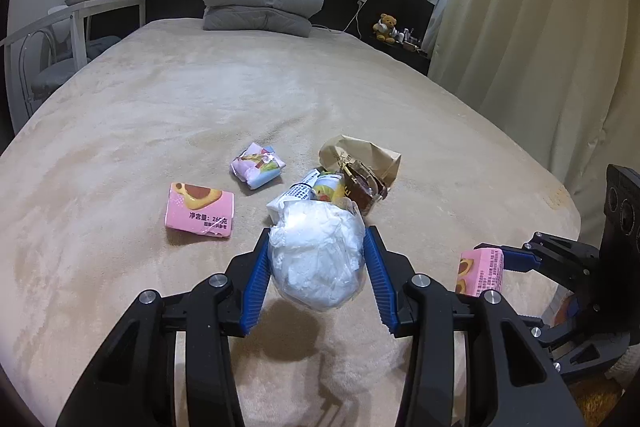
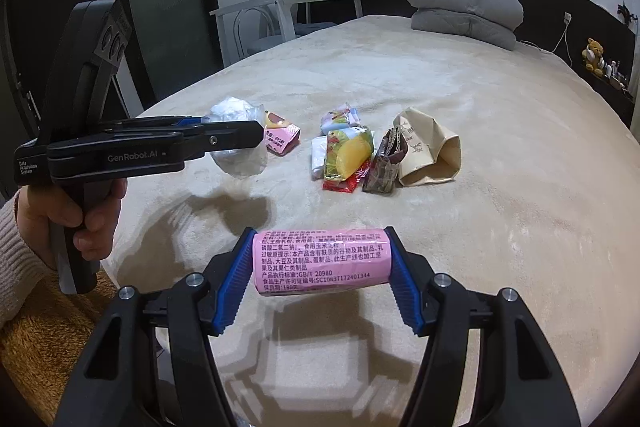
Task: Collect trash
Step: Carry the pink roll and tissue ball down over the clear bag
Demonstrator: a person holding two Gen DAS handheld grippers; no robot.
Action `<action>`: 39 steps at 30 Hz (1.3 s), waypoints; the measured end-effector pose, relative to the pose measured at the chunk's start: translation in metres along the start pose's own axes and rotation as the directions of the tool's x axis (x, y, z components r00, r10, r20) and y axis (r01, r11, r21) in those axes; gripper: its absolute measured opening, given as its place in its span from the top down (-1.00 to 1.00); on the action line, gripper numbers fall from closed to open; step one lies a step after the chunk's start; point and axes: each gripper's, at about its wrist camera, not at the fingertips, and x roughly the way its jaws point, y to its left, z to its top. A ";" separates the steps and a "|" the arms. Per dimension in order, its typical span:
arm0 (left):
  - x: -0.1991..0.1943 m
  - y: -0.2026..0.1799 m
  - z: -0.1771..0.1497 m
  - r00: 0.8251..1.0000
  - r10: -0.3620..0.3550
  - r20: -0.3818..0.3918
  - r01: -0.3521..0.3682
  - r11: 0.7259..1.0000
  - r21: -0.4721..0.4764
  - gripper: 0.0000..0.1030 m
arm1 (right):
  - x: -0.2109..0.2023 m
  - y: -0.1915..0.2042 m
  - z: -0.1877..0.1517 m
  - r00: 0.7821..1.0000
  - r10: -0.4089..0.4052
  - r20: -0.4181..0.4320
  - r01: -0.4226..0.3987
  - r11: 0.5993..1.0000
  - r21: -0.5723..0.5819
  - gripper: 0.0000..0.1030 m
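My left gripper is shut on a crumpled white plastic bundle, held just above the beige bed. In the right wrist view this gripper shows from the side with the bundle. My right gripper is shut on a pink snack packet, also lifted off the bed; it appears at the right edge of the left wrist view. On the bed lie another pink packet, a pastel packet, a yellow snack bag, a brown wrapper and a paper bag.
A folded grey duvet lies at the head of the bed. A white desk and a chair stand to the left, a cream curtain to the right. A person's hand grips the left handle.
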 end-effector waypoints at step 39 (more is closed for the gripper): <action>-0.101 -0.080 -0.131 0.995 -0.088 0.040 0.091 0.994 -0.068 0.14 | -0.115 0.055 -0.110 0.999 0.005 0.046 -0.013 0.986 0.167 -0.22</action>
